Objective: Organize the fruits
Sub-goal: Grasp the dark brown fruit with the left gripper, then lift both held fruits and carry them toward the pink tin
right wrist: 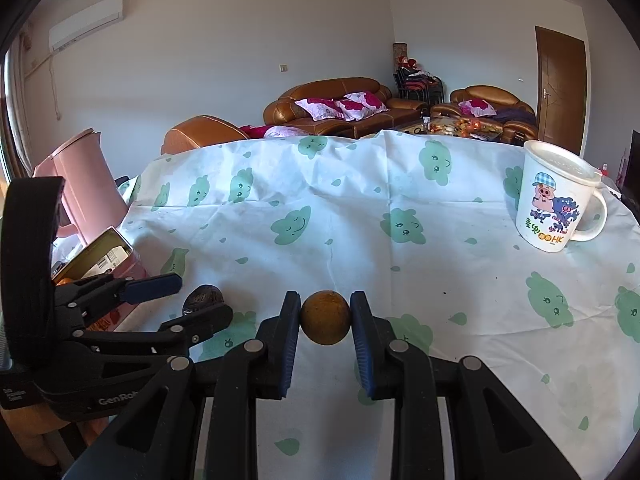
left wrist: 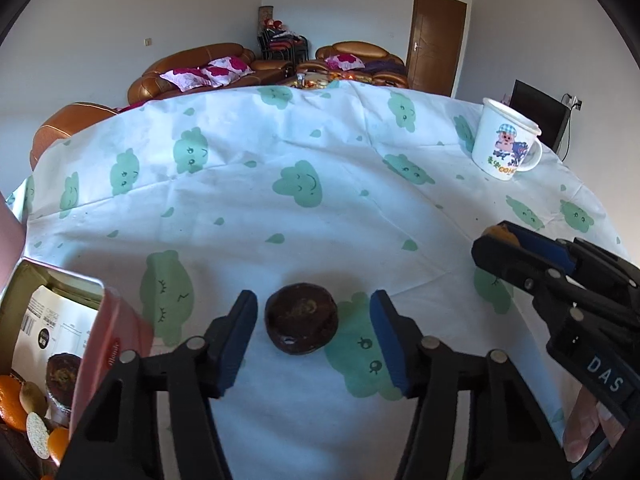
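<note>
Left hand-held gripper (left wrist: 313,334) hangs low over the tabletop (left wrist: 320,184), jaws spread wide, holding nothing; a dark brown flattened fruit (left wrist: 301,318) sits on the cloud-print cloth between its blue pads, clear gap on both sides. Right hand-held gripper (right wrist: 325,322) is clamped on a small orange-brown round fruit (right wrist: 325,317), both pads pressed against its sides, fruit lifted just off the cloth. In the left wrist view the right gripper comes in from the right edge with the fruit showing at its tip. Open pink box (left wrist: 90,344) at the left edge of the tabletop, already holding oranges (left wrist: 10,402), another dark fruit and a pale-green one. Pink kettle (right wrist: 86,184) stands behind the box. White cartoon-pig mug (right wrist: 554,196) upright at the far right, well apart from both fruits.
</note>
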`<action>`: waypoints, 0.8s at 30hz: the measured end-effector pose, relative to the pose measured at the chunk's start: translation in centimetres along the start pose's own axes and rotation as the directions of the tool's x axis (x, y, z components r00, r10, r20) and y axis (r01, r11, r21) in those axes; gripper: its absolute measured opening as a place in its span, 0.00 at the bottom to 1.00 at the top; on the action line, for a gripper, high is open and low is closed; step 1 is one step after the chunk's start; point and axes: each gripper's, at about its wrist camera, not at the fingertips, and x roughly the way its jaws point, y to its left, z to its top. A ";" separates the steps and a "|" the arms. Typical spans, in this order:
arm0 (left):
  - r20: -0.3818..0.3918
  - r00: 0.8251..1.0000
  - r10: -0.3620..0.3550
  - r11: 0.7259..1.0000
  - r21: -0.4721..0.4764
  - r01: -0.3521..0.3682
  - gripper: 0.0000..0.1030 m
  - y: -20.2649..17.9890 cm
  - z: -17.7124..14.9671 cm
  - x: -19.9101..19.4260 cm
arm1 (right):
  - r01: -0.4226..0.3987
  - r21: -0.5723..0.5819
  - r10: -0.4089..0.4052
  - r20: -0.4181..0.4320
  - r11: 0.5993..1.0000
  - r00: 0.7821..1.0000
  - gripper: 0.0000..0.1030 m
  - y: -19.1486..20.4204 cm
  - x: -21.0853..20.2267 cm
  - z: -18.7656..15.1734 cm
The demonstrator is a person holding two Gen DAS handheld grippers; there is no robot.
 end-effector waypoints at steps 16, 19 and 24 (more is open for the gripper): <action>0.145 0.989 -0.010 0.999 -0.036 0.015 0.38 0.8 -0.8 -3.1 | -0.039 -0.034 0.042 0.098 0.999 0.994 0.27 0.5 -2.1 -0.2; 0.181 0.983 0.005 0.999 -0.034 0.001 0.38 0.8 -0.9 -3.8 | -0.040 -0.038 0.044 0.109 0.998 0.993 0.27 0.6 -2.2 -0.2; 0.230 0.973 0.030 0.999 -0.026 -0.025 0.38 0.6 -1.1 -4.7 | -0.037 -0.046 0.043 0.131 0.998 0.990 0.27 0.7 -2.6 -0.3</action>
